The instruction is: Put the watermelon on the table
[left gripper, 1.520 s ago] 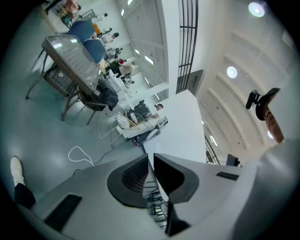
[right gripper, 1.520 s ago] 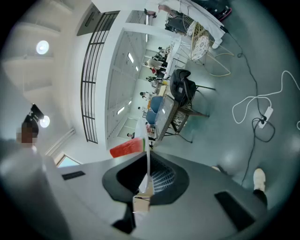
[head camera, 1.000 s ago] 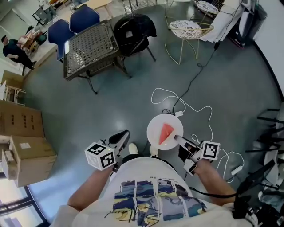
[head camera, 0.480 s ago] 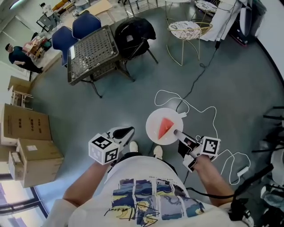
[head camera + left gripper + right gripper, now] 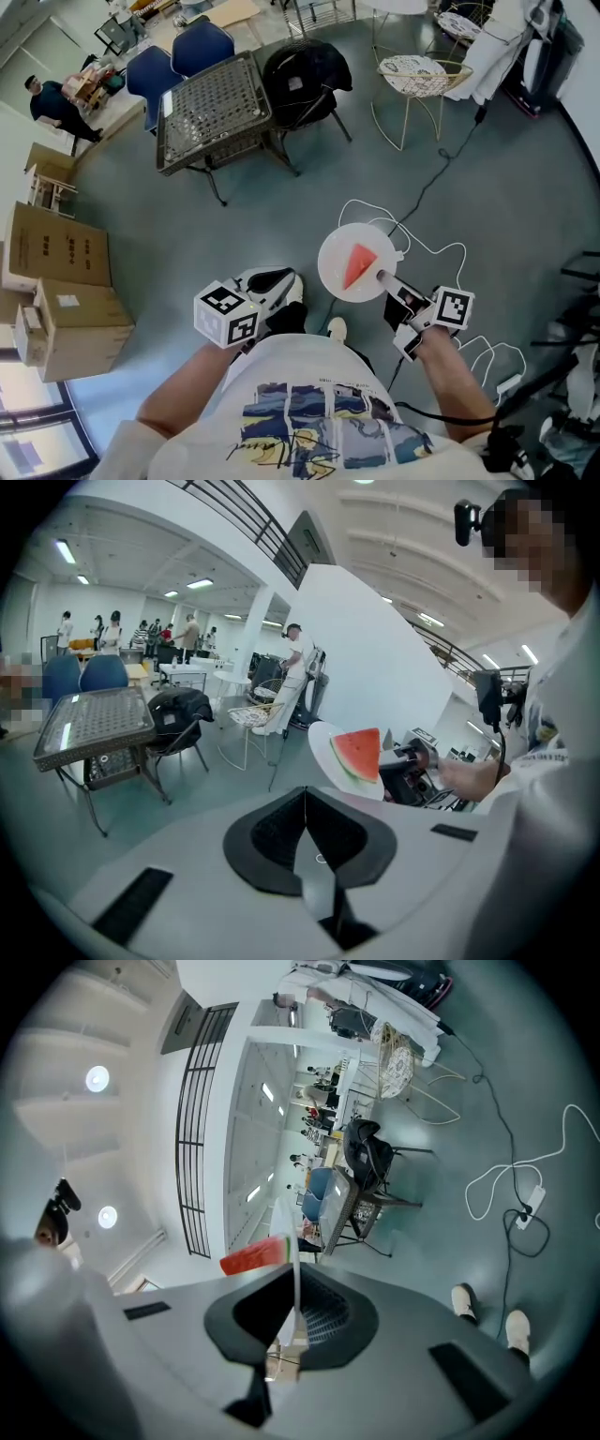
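A red wedge of watermelon (image 5: 356, 266) lies on a round white plate (image 5: 335, 255) held above the grey floor. My right gripper (image 5: 382, 277) is shut on the plate's near rim. In the right gripper view the plate (image 5: 292, 1234) shows edge-on between the jaws, with the watermelon (image 5: 255, 1255) to its left. My left gripper (image 5: 276, 279) hangs beside the plate, shut and holding nothing. Its own view shows its shut jaws, the left gripper (image 5: 305, 797), and beyond them the watermelon (image 5: 360, 754) on the plate (image 5: 325, 752). The metal mesh table (image 5: 211, 105) stands far off, up and left.
A black chair with a dark bag (image 5: 305, 67) stands right of the table, and blue chairs (image 5: 155, 70) behind it. A wire chair (image 5: 413, 71) is at the upper right. White cable (image 5: 424, 242) loops on the floor. Cardboard boxes (image 5: 58, 281) are stacked left. People (image 5: 292, 663) stand far back.
The table and chairs have slid down and right in the head view. Both grippers have drifted with the plate, which stays clamped in the right gripper. The left gripper has rolled a little.
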Available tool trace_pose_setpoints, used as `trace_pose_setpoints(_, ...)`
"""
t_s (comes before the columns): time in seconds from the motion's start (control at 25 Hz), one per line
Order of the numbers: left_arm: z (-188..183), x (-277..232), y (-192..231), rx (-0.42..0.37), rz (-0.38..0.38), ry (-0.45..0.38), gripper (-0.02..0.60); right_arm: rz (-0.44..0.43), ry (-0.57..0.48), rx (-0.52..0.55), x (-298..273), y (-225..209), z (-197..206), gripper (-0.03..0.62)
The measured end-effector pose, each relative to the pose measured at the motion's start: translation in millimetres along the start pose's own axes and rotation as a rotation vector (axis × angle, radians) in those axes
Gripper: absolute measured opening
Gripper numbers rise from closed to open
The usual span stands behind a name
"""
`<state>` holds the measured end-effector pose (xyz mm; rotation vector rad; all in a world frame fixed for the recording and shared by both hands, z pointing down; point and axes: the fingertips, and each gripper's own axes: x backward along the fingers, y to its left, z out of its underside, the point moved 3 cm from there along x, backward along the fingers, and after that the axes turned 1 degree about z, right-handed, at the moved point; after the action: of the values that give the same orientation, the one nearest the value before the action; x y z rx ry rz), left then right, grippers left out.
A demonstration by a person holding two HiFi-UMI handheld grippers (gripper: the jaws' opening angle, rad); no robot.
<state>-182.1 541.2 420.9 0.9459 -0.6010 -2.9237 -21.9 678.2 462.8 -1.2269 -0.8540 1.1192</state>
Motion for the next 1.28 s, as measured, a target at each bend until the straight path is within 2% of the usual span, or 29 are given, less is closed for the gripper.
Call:
trace_pose_setpoints(0.2,-7.6,5.2,44.9,0.037,-0.004,-0.053,0.011,0.003,0.044,0.018,-56.6,1.8,-19.5,0.015)
trace_pose_setpoints(0.4,-35.2,-0.3,112.2,0.046,-0.001,-0.113,0.011,0.035,0.077,0.027,-127.4,-1.4,-57.5,0.015)
trace_pose_setpoints(0.64,-97.0,6.3,216.1,0.055,-0.005,-0.172,0.011,0.047,0.093,0.059,-240.0,16.6,-115.7,0.015)
trace_pose_setpoints(0.8,-139.4,14.2,277.9,0.078,0.004,-0.238,0.011,0.052,0.151,0.109,-320.2,29.0,-157.1,0.015)
trace_pose_setpoints(1.0,-173.0,29.2,348.0,0.107,-0.061,-0.289,0.011,0.035,0.196,0.124,-412.4,30.5,-201.0,0.015)
trace_pose_setpoints(1.28,-209.3,20.7,429.3,0.166,-0.142,-0.311,0.011,0.034,0.26,0.112,-527.0,3.4,-271.3,0.015)
